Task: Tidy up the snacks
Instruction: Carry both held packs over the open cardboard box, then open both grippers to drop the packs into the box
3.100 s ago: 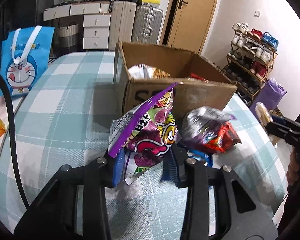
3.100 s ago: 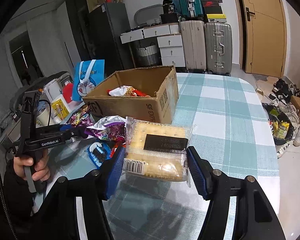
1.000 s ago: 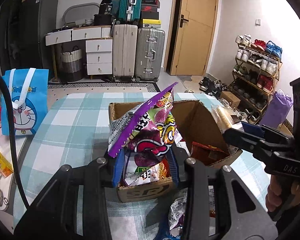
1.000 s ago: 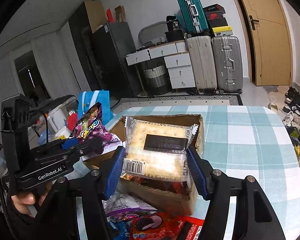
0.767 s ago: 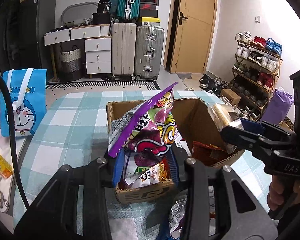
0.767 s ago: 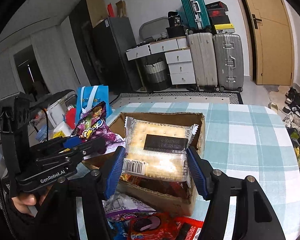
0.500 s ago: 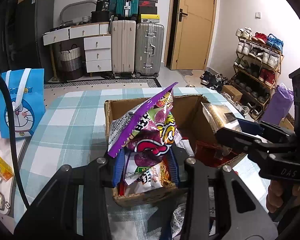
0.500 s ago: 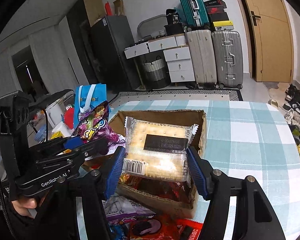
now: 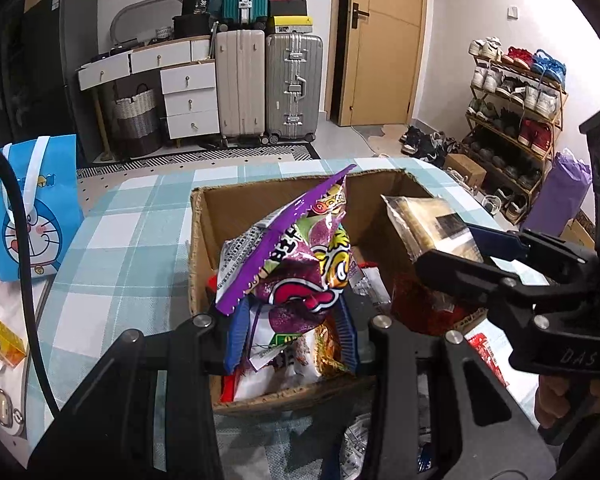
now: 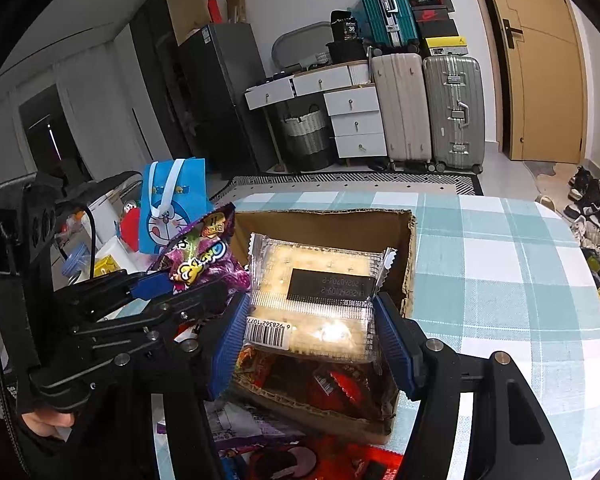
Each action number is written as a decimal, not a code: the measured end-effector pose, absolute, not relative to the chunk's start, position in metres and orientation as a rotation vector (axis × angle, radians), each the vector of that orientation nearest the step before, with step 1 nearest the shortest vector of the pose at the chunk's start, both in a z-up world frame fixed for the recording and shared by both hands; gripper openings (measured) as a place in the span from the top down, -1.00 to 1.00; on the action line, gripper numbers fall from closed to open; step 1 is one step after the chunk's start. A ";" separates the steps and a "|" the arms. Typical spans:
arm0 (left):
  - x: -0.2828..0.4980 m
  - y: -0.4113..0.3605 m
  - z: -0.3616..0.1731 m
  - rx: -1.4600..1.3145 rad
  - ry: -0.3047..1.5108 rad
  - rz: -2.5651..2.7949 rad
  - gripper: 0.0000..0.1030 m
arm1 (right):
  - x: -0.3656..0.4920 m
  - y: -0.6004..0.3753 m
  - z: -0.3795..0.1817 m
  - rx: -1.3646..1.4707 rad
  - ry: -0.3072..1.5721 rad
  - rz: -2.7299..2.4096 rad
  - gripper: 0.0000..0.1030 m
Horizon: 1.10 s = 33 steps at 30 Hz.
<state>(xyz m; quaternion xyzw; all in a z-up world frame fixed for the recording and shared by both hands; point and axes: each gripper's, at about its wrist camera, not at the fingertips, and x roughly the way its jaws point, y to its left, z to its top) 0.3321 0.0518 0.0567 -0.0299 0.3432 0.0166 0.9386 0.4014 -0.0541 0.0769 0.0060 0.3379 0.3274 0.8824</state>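
Note:
My left gripper [image 9: 292,334] is shut on a purple snack bag [image 9: 300,256] and holds it upright over the near left part of an open cardboard box [image 9: 198,248]. My right gripper [image 10: 310,334] is shut on a clear pack of crackers [image 10: 312,296] with a black label, held over the same box [image 10: 410,264]. In the left wrist view the right gripper [image 9: 460,248] comes in from the right with the cracker pack [image 9: 424,220] above the box's right side. In the right wrist view the purple bag [image 10: 204,256] sits left of the crackers. Several packets [image 9: 416,304] lie inside the box.
The box stands on a table with a teal checked cloth [image 9: 128,248]. More snack packets [image 10: 284,456] lie on the cloth in front of the box. A blue cartoon bag [image 9: 36,216] stands left of the table. Suitcases [image 9: 268,84], drawers and a shoe rack [image 9: 512,108] line the room behind.
Both grippers have carried their snacks from the table in front of the box to above its opening. Over the last second they sank a little toward the box.

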 end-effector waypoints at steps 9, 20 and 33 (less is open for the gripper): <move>0.320 0.062 0.065 -0.096 0.701 0.033 -0.20 | 0.391 -0.063 0.085 0.038 0.693 0.698 -0.48; 0.266 0.068 0.083 -0.116 0.628 0.037 -0.99 | 0.356 -0.099 0.097 0.027 0.661 0.624 -0.99; 0.209 0.063 0.058 -0.131 0.673 0.035 -0.99 | 0.317 -0.115 0.068 -0.086 0.733 0.600 -0.99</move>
